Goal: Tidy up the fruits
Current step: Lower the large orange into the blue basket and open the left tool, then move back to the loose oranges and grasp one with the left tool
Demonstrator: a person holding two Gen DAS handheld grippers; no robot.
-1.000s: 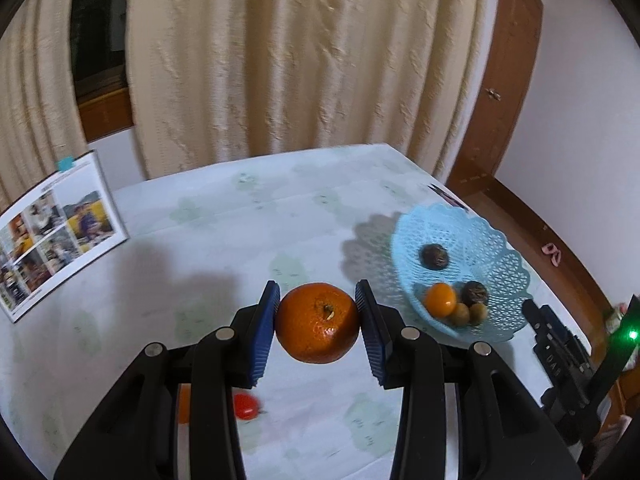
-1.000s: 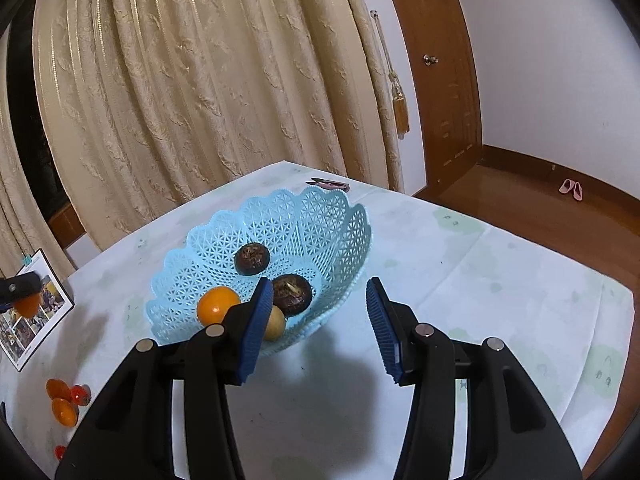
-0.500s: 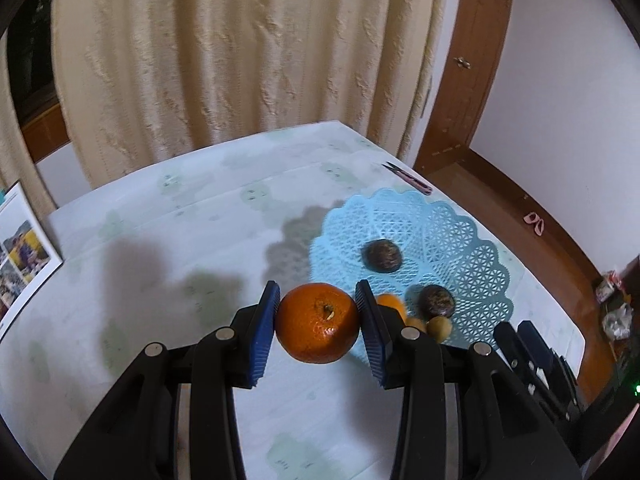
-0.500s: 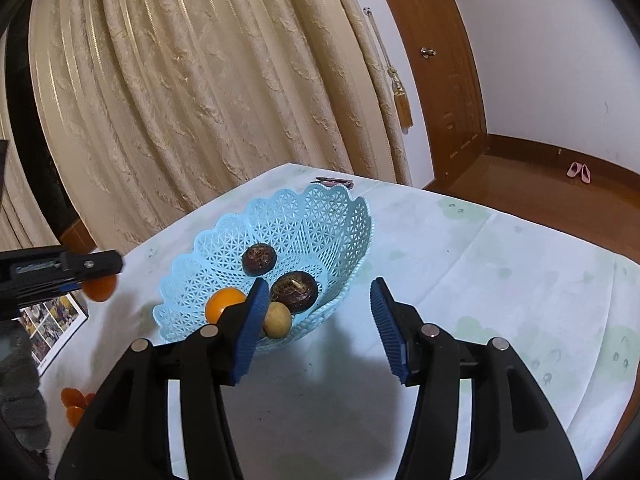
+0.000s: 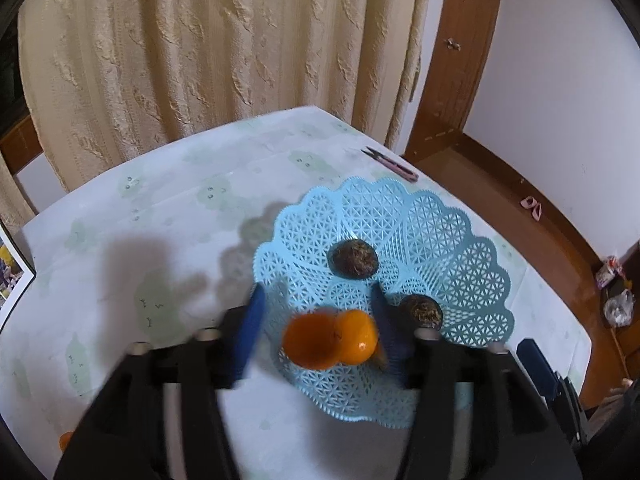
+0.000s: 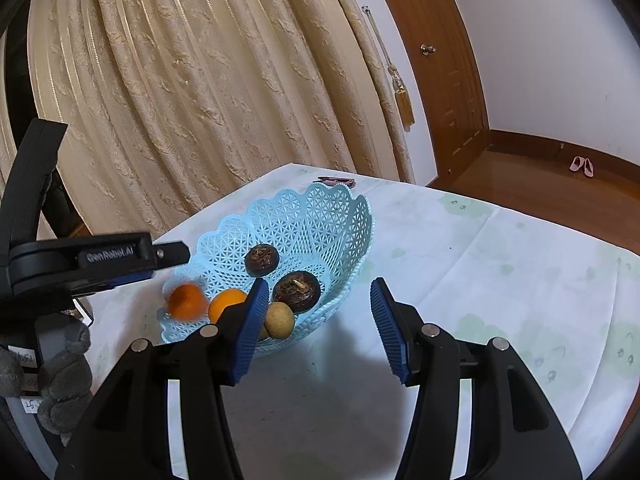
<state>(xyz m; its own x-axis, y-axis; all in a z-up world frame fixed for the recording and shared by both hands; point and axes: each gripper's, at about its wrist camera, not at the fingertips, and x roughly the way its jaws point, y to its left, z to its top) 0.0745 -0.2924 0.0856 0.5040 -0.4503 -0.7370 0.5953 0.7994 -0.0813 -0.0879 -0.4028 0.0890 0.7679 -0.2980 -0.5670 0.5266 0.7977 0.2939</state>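
My left claw [image 5: 316, 328] hangs over the near rim of the basket [image 5: 460, 240], and its jaws are opening, so the orange [image 5: 310, 340] is loose between the pads, touching neither, blurred as it drops beside a smaller orange fruit [image 5: 358, 340] already inside. I hold it over the low part of the bowl so the round, dimpled fruit should roll inward, not off the table [image 5: 180, 208]. The basket is pale blue plastic lattice with a scalloped edge; two dark, rough fruits [image 5: 354, 258] sit deeper in. My right claw [image 6: 318, 326] waits just in front of the basket, ribbed blue pads apart, holding nothing.
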